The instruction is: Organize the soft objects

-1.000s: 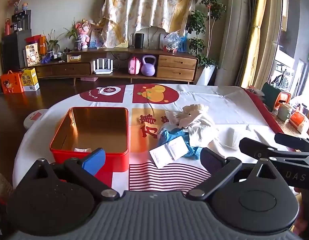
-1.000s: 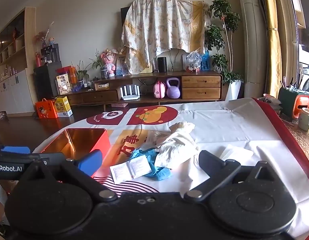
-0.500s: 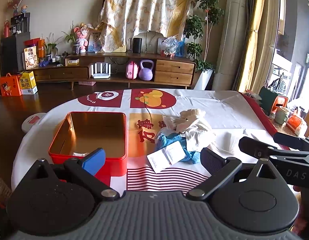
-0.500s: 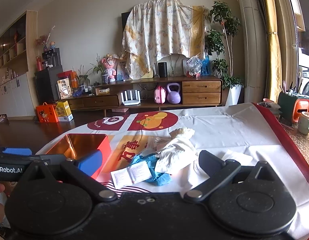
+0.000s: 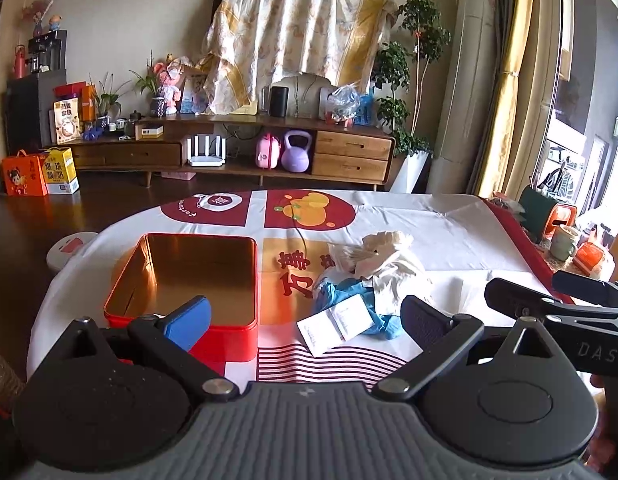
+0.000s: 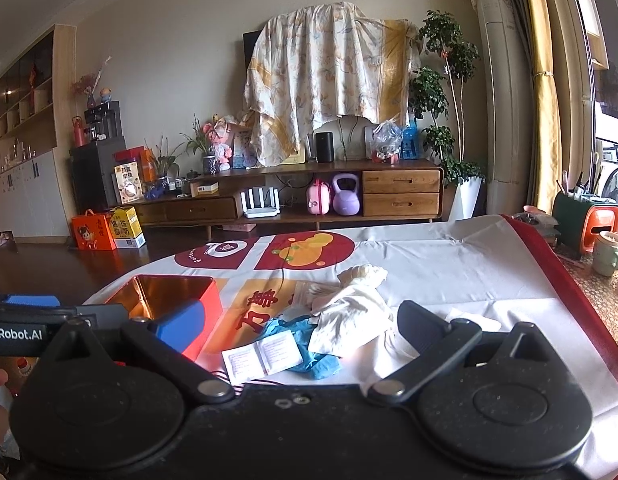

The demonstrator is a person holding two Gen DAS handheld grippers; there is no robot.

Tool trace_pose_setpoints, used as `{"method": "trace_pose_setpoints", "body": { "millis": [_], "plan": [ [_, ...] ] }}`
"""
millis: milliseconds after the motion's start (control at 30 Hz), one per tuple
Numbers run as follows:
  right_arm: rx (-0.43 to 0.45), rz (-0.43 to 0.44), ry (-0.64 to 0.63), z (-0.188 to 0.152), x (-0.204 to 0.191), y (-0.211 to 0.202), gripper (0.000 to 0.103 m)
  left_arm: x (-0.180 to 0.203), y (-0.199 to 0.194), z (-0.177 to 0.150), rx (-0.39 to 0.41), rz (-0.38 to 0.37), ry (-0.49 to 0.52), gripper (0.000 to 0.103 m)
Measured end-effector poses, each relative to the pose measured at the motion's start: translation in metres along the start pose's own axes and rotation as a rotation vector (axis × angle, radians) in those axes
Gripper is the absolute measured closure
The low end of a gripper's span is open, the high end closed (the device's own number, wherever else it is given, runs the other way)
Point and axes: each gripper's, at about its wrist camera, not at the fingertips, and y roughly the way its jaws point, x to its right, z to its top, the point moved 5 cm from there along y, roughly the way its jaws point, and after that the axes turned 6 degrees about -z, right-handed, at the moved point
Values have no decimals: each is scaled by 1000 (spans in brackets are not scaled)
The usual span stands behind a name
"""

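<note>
soft objects (white cloth, blue glove, paper packet) lie heaped on the desk just right of the red tin, apparently empty; both grippers, left and right, hover with jaws spread, sorting seemingly unstarted.

We see the counter draped in a white cloth printed with red and orange panels and a red border along its right side. On it, to our left, sits an open red tin with a gold inside, and well right of it lies a heap of soft things: crumpled white cloth over a blue glove, with a white paper packet resting against the glove's near edge. A flat white piece lies just right of the heap.
</note>
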Motion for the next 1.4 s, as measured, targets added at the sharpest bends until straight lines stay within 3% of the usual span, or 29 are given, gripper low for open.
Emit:
{"method": "trace_pose_setpoints", "body": {
  "millis": [700, 1400],
  "plan": [
    [33, -5, 1, 2, -2, -17, 0, 7, -17, -1, 30, -12, 0, 1],
    [13, -15, -4, 2, 1, -26, 0, 14, -20, -7, 6, -25, -14, 1]
  ]
}}
